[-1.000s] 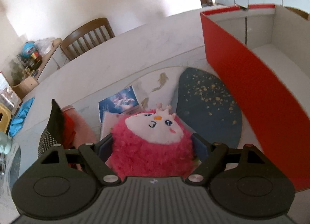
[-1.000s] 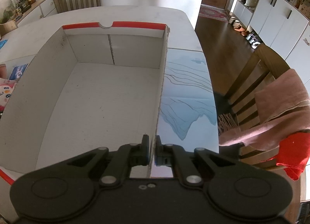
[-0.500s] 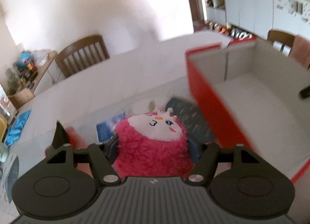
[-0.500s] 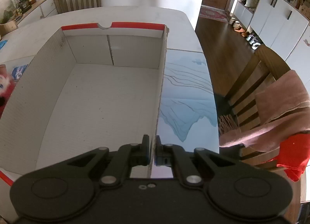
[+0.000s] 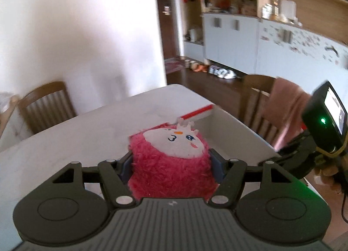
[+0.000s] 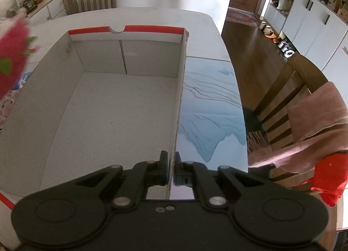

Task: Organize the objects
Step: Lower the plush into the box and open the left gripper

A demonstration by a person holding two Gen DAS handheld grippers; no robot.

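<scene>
**Plush toy held up beside the open box**

The left tool [image 5: 171, 164] is clamped on a pink plush toy [image 5: 171, 164], its fingers pressing into the fur on both flanks; the jaws closed in on it within the last second. The toy's white face, with a small crown on top, points up and away from the tool, and its body fills the gap between the fingers. Ahead of this tool and below it lies the cardboard box [image 5: 228, 127], of which only the far red rim and part of a pale wall show past the toy. So the drop spot sits forward and down from the left tool, likely a short carry.

The right tool [image 6: 171, 168] is clenched on the box's near right wall [image 6: 180, 103], one finger inside and one outside. From this tool the box floor stretches ahead and to its left, bare. The toy shows as a red blur [image 6: 13, 55] at far left, above the box's left wall.

The box stands on a pale bench [image 6: 152, 18] with a blue patterned mat [image 6: 208, 107] just to its right. Wooden chairs ring the bench; one carries a pink cloth [image 6: 315, 120]. White cabinets line the far wall.
</scene>
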